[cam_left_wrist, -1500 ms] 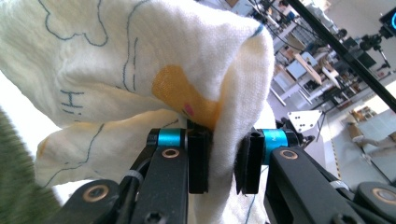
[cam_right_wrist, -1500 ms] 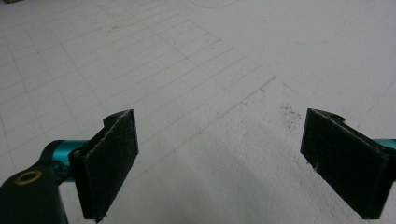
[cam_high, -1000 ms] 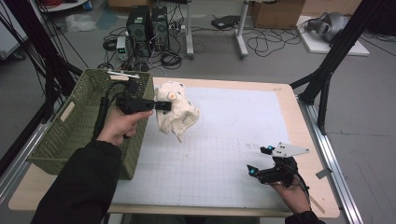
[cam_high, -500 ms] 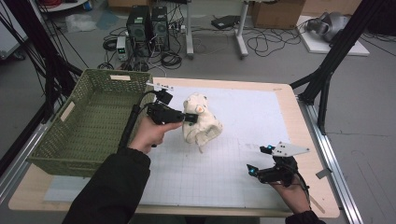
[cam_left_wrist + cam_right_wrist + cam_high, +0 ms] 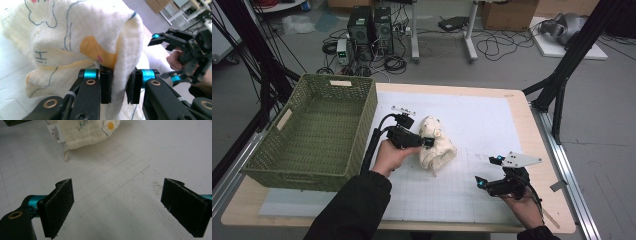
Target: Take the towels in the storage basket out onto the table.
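A cream cloth (image 5: 437,145) with drawn cartoon figures and an orange patch lies bunched on the white gridded mat (image 5: 472,115), just right of the basket. My left gripper (image 5: 428,142) is shut on a fold of that cloth (image 5: 75,45), its pads (image 5: 106,85) pinching the fabric between them. My right gripper (image 5: 488,171) hovers low over the mat near the front right, jaws wide apart with nothing between them (image 5: 117,205). In the right gripper view the cloth (image 5: 82,131) and its white label lie ahead at the top.
A green woven basket (image 5: 362,125) stands at the table's left, touching the mat's edge. The wooden table edge (image 5: 542,145) runs along the right. Black frame legs, computers and cables are on the floor behind.
My left gripper has carried the cloth from beside the basket to the right and toward the front, and set it lower on the mat. The right gripper has stayed put.
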`<state>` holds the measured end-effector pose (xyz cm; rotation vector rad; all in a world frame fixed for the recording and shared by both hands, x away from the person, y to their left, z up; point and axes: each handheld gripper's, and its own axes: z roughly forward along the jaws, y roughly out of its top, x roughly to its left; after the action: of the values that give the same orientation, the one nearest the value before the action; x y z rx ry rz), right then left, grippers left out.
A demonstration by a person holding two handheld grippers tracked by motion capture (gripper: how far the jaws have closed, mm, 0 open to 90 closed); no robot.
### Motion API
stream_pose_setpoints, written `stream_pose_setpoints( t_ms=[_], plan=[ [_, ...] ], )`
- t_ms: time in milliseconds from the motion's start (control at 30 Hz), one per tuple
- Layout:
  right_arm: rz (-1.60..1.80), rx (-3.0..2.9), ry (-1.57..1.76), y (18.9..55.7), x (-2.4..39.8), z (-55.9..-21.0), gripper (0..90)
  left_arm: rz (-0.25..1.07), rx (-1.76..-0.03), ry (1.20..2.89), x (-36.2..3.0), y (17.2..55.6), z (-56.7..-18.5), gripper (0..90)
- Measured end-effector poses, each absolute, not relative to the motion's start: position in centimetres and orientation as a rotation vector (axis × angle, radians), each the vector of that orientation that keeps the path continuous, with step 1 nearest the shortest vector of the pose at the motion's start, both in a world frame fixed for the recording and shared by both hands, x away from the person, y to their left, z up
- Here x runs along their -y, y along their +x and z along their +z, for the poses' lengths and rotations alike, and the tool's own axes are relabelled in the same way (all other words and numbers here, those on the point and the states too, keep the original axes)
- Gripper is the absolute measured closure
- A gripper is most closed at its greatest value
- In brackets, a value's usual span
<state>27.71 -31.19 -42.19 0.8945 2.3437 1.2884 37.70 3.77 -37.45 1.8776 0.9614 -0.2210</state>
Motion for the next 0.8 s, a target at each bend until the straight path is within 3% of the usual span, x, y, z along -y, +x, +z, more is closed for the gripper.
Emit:
stream_pose_setpoints(
  t_ms=[367, 633, 800],
  plan=[
    [1.302, -2.359, 0.899, 28.2, 30.4, -42.2, 11.5, -0.168, -1.027, 1.886, -2.8, 38.5, -39.8, 75.8],
    [1.32, -2.387, 0.862, 28.5, 29.4, -42.1, 22.6, -0.134, -1.07, 1.909, -1.7, 39.1, -41.4, 74.0],
    [1.329, -2.416, 0.841, 29.1, 28.3, -42.0, 36.4, -0.084, -1.089, 1.934, -1.5, 39.4, -42.2, 69.8]
  ],
)
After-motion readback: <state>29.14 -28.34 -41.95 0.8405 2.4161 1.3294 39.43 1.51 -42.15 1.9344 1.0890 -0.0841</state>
